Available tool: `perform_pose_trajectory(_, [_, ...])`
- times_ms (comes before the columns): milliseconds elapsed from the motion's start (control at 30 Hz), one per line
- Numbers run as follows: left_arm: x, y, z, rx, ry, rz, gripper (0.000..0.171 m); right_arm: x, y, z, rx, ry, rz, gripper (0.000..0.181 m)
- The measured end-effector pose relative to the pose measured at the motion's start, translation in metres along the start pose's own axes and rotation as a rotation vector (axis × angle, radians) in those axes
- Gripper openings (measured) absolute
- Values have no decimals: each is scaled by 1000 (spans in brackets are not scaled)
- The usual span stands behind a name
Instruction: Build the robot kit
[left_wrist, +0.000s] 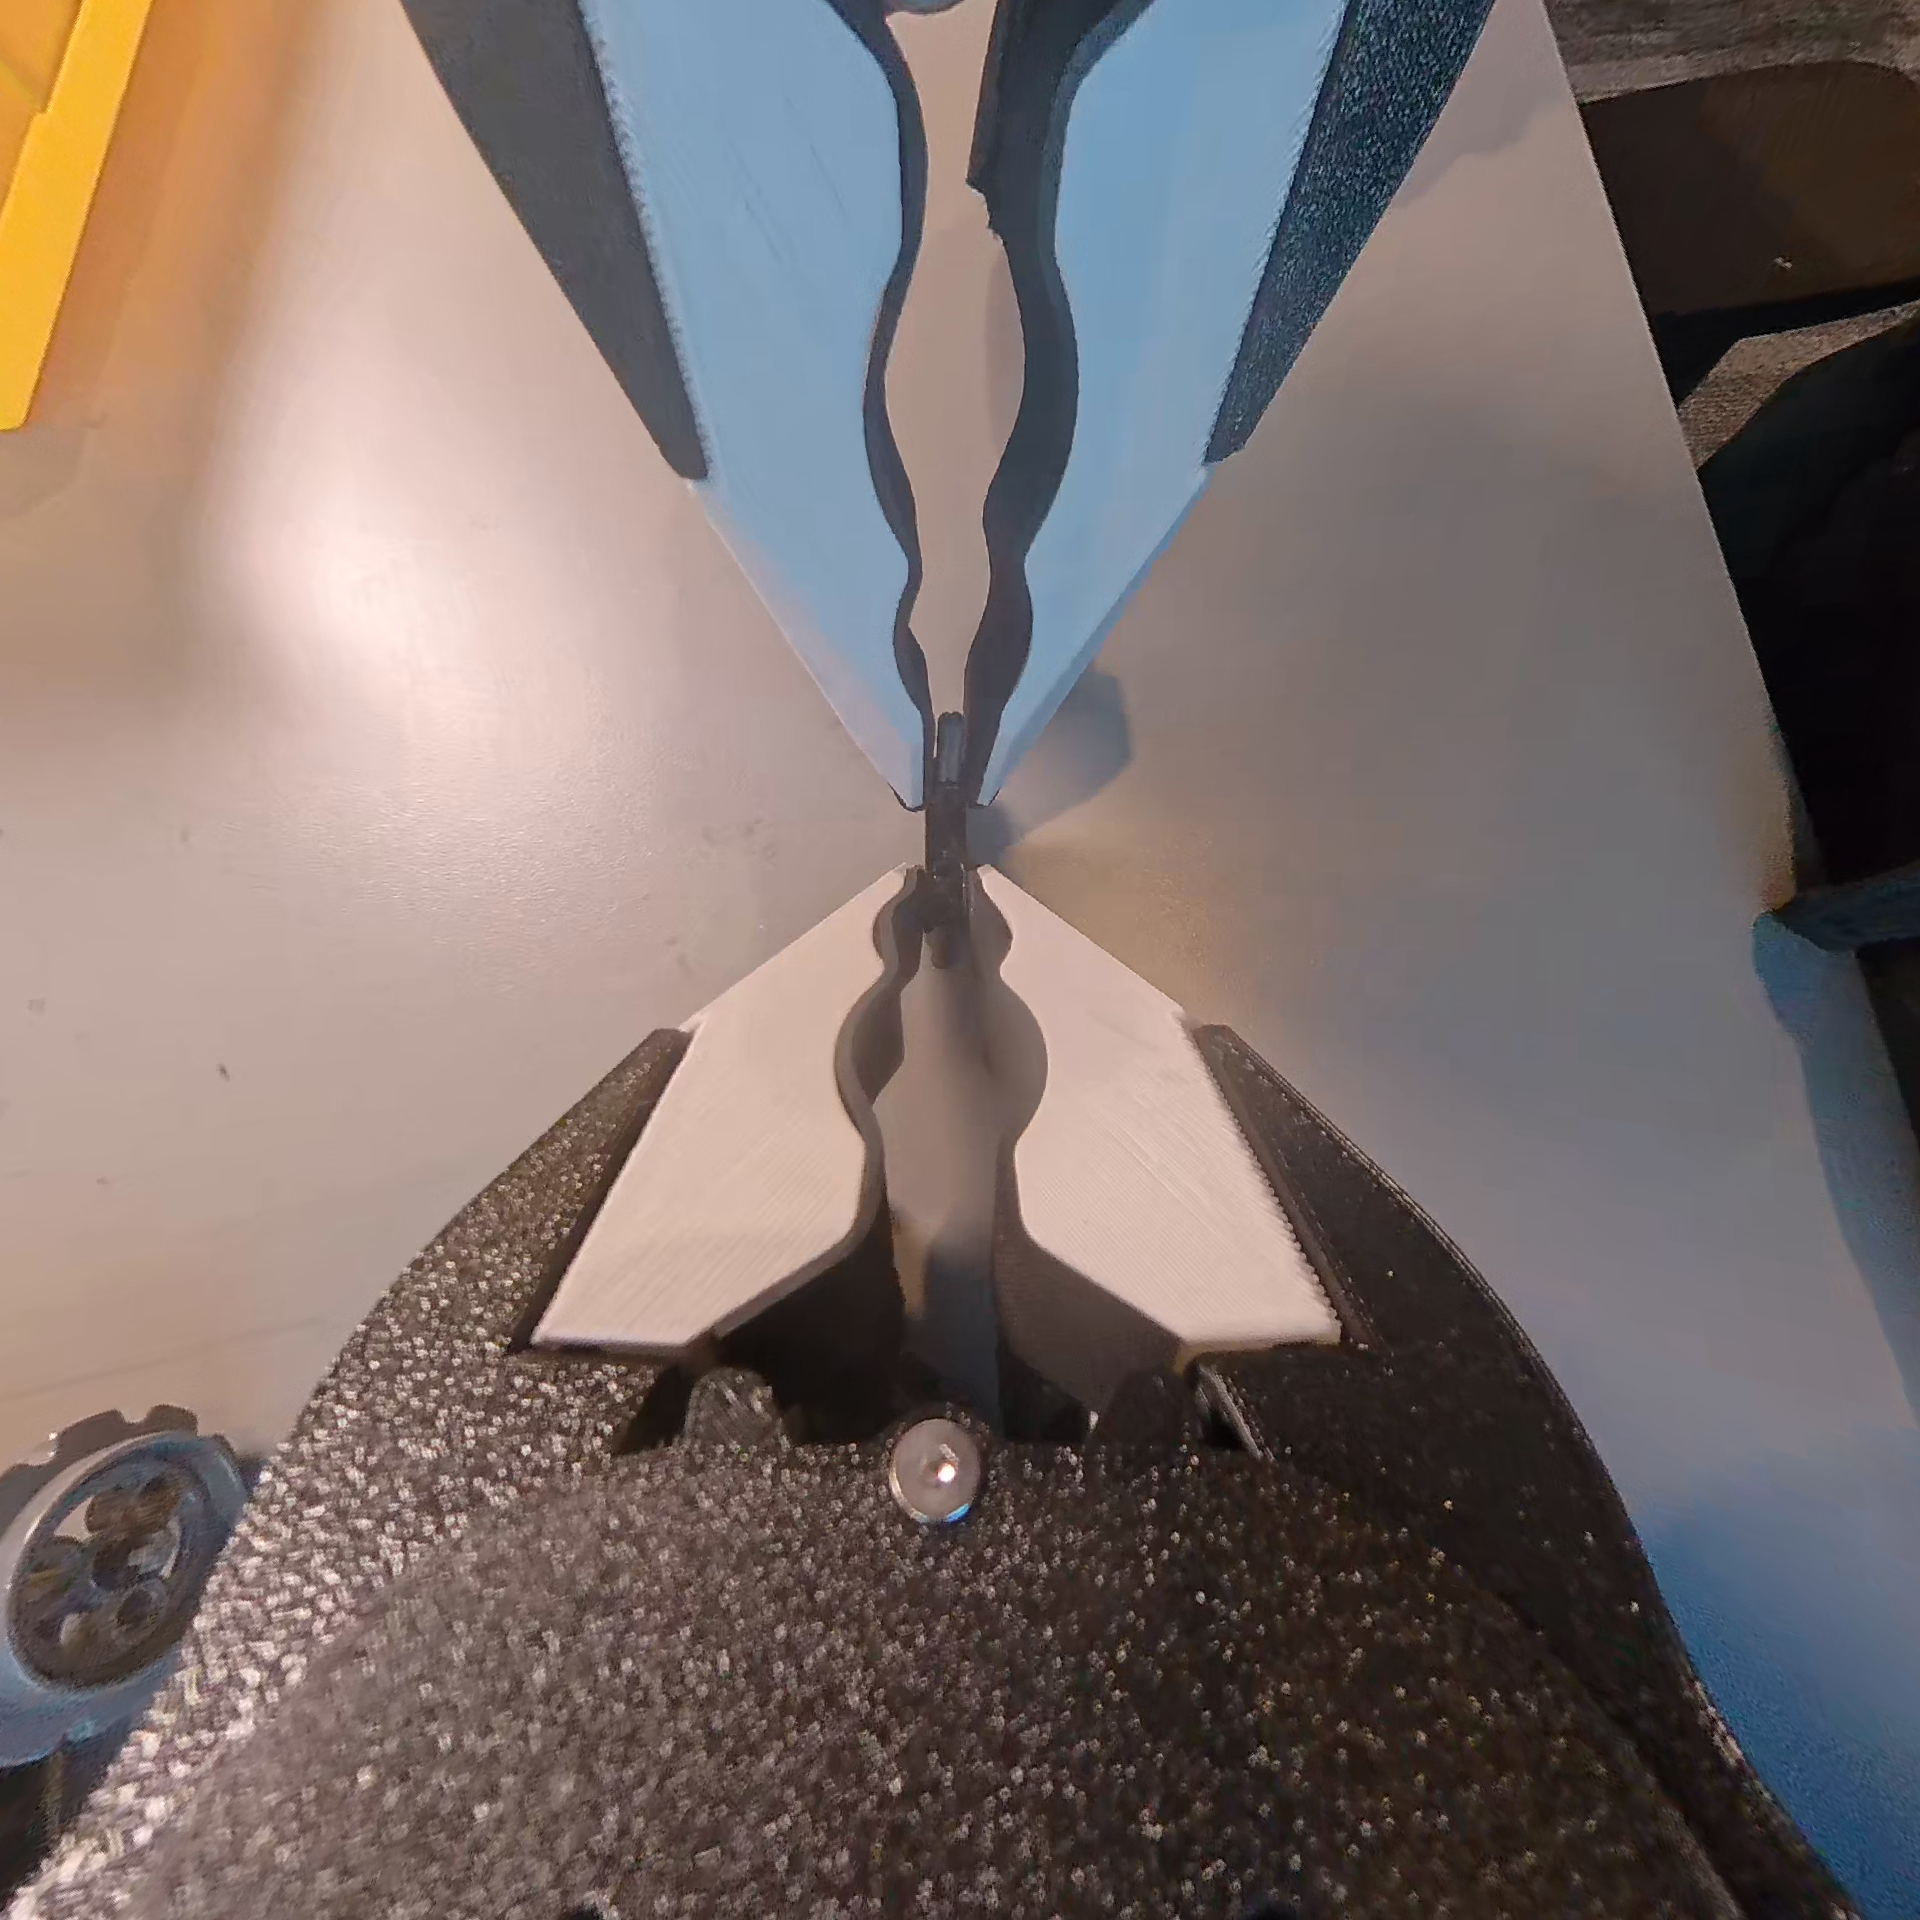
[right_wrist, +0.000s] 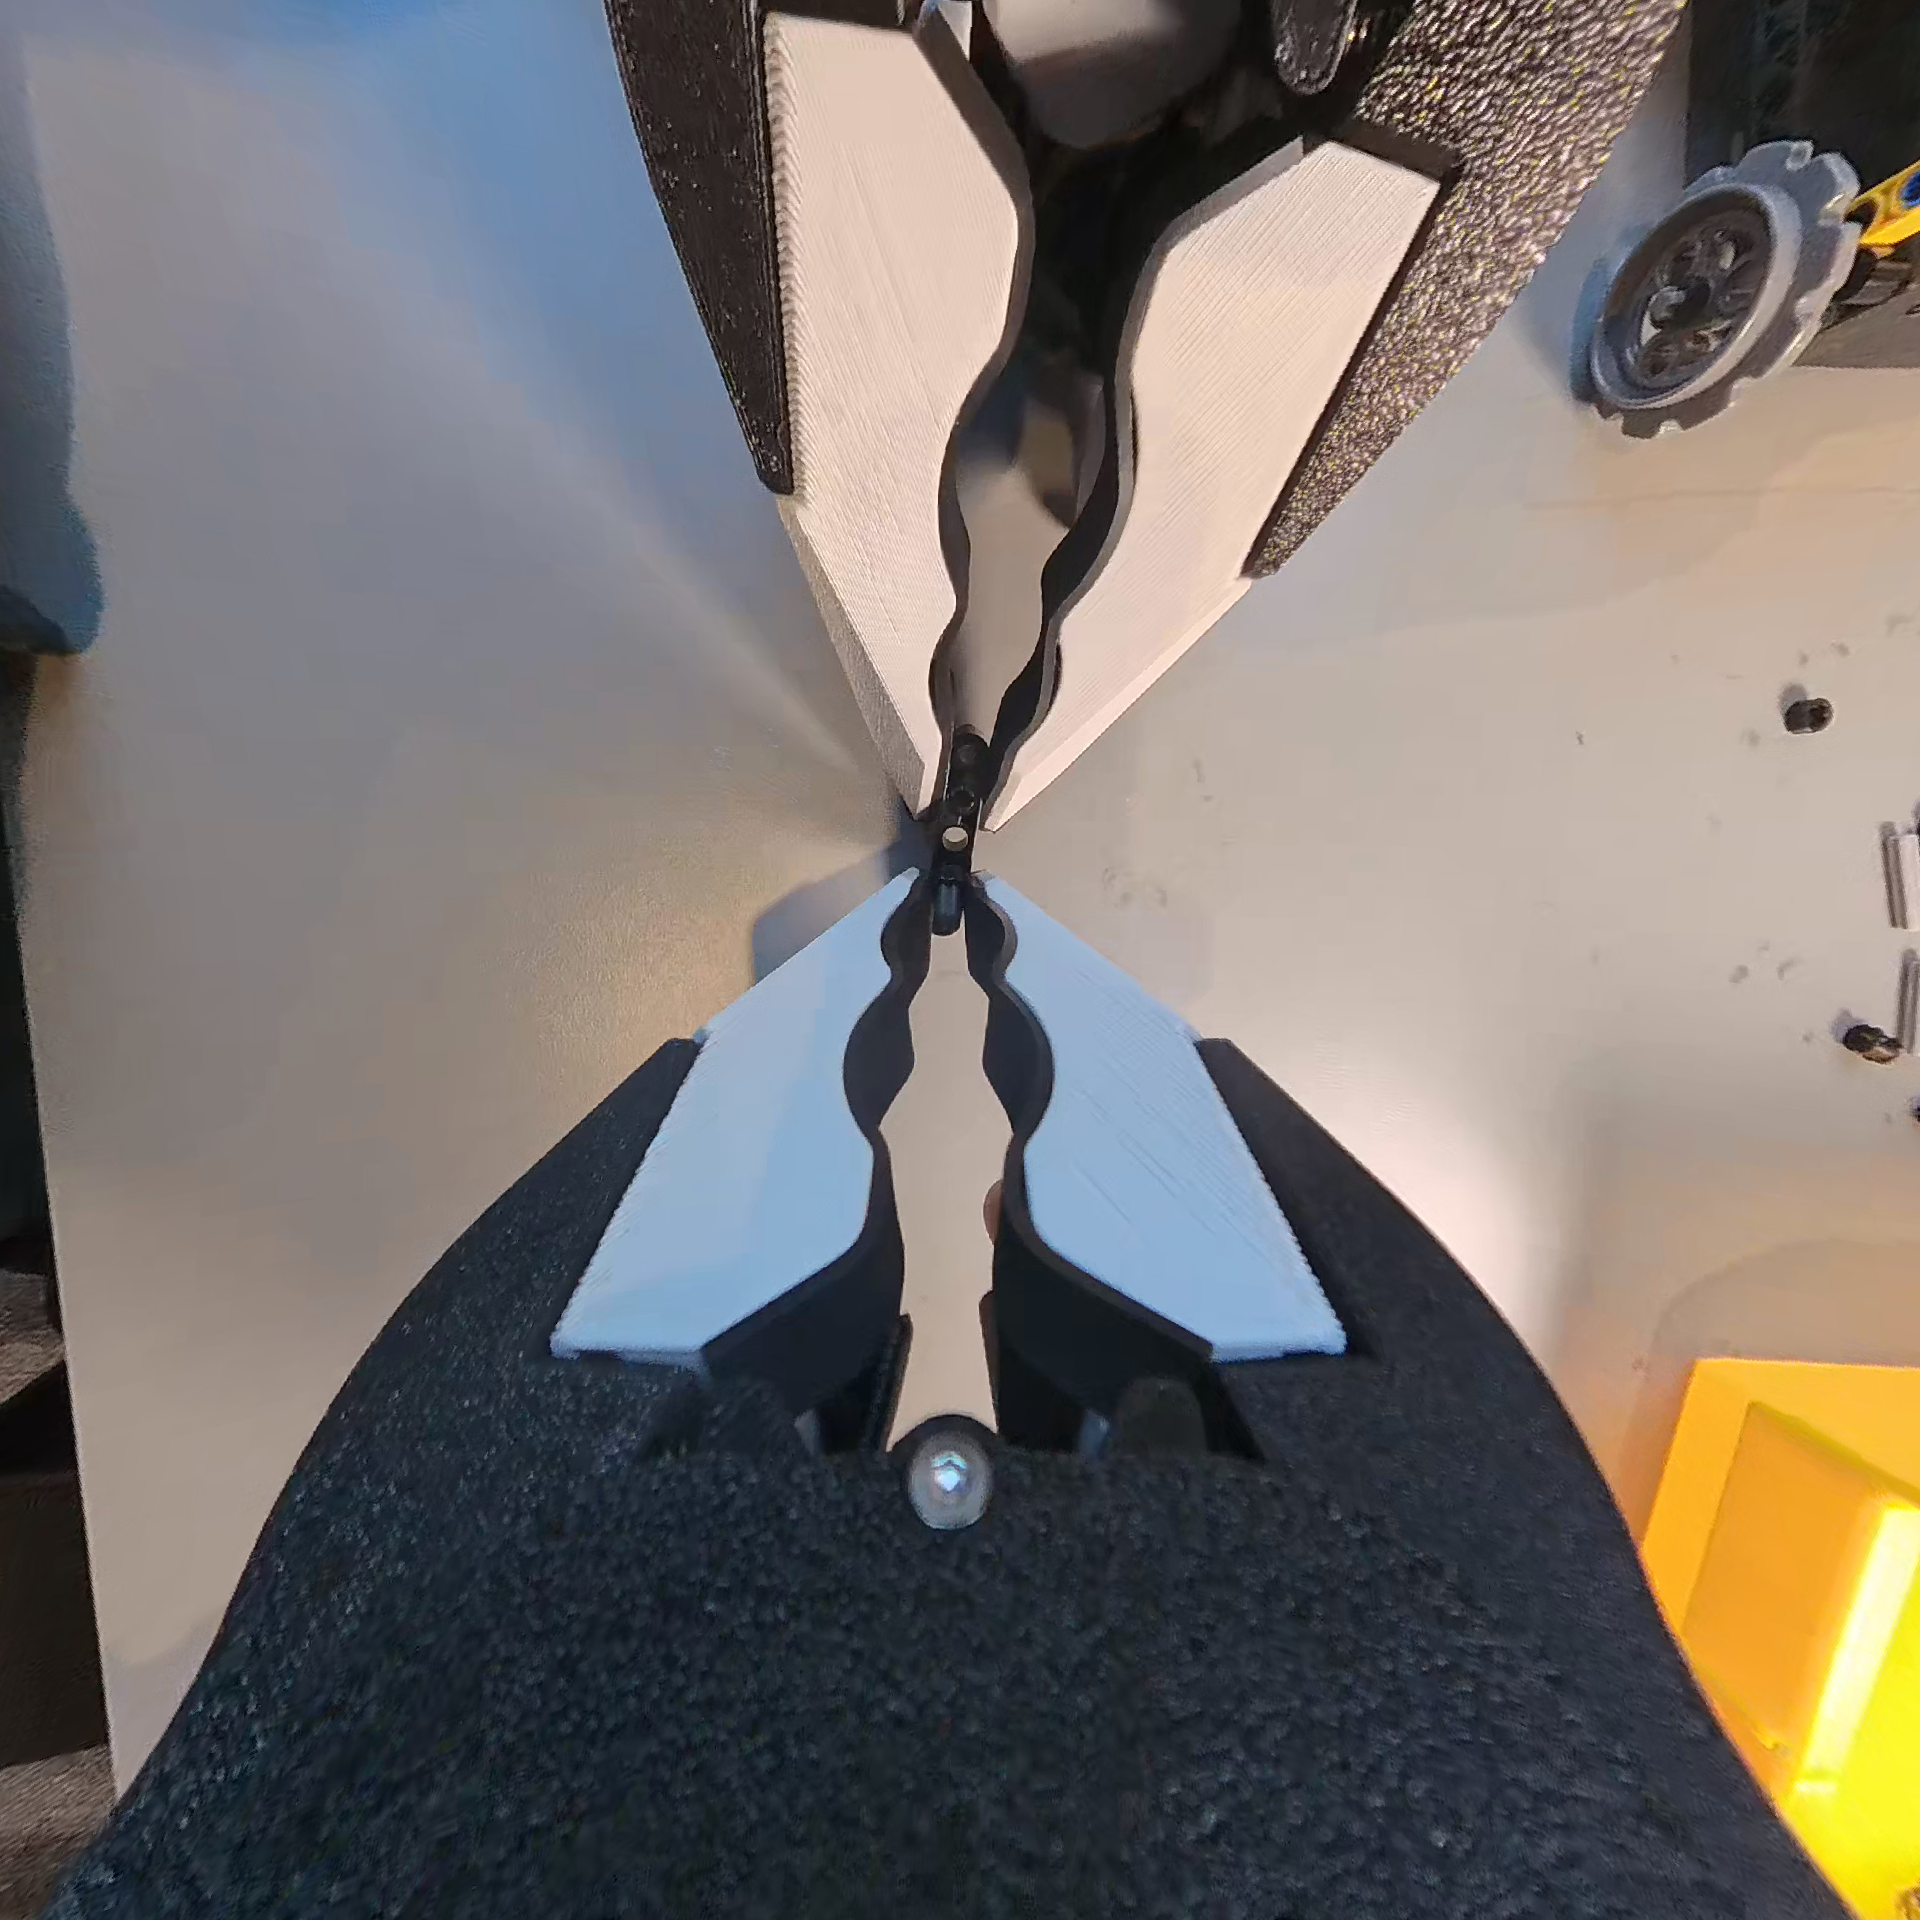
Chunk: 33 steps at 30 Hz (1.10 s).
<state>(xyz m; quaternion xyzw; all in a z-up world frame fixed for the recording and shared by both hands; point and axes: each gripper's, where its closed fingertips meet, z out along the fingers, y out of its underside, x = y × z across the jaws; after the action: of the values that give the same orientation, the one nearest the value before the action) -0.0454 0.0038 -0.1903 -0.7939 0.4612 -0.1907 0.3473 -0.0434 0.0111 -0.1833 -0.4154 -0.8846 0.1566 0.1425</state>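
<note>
your left gripper (left_wrist: 943, 883) and your right gripper (right_wrist: 943, 883) meet tip to tip over the pale worktop (left_wrist: 364, 727), and both are clenched on the same small black pin (right_wrist: 958, 821). it is a slim, dark plastic piece, ribbed along its length, with a small round hole through its middle that shows in the right wrist view. one end sits pinched between your right fingers (right_wrist: 790, 1122), the other between the left fingers that come down from the top of that view. in the left wrist view the same pin (left_wrist: 945, 831) bridges the narrow gap between the two pairs of tips, held just above the worktop.

a grey toothed wheel (right_wrist: 1714, 291) with a dark hub lies on the worktop beside your left gripper, touching a yellow piece at the frame edge. a yellow box (right_wrist: 1808, 1558) glows near your right gripper. a few small dark bits and thin grey rods (right_wrist: 1901, 883) lie scattered well apart from the grippers.
</note>
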Motion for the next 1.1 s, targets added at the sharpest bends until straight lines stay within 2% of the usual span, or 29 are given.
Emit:
perform_pose_trajectory(233, [0, 3, -2, -5, 1, 7, 5, 1, -3, 0, 72, 17, 37, 7])
perform_pose_trajectory(300, [1, 3, -2, -7, -2, 17, 5, 0, -4, -5, 114, 16, 64, 20])
perform_pose_trajectory(333, [1, 4, -2, -6, -2, 17, 5, -1, -6, -9, 135, 15, 76, 20])
perform_pose_trajectory(500, [1, 4, -2, -6, 4, 17, 5, -1, -6, -10, 156, 19, 88, 18])
perform_pose_trajectory(600, [1, 4, -2, -5, 1, 18, 5, 0, -6, -7, 166, 14, 85, 4])
perform_pose_trajectory(767, [1, 6, -4, -11, -1, 39, 6, 0, -8, -10, 198, -6, 97, 3])
perform_pose_trajectory(833, [3, 0, -11, 38, 9, 53, 33, -1, -10, -12, 218, -20, 102, 3])
perform_pose_trajectory(867, [5, -7, -15, 86, 25, 49, 39, -1, -12, -15, 242, -25, 107, 3])
perform_pose_trajectory(967, [9, -28, -28, 216, 40, 43, 32, -2, -21, -23, 295, -48, 115, 3])
perform_pose_trajectory(1100, [9, -34, -30, 236, 35, 53, 15, -3, -32, -30, 328, -55, 90, 3])
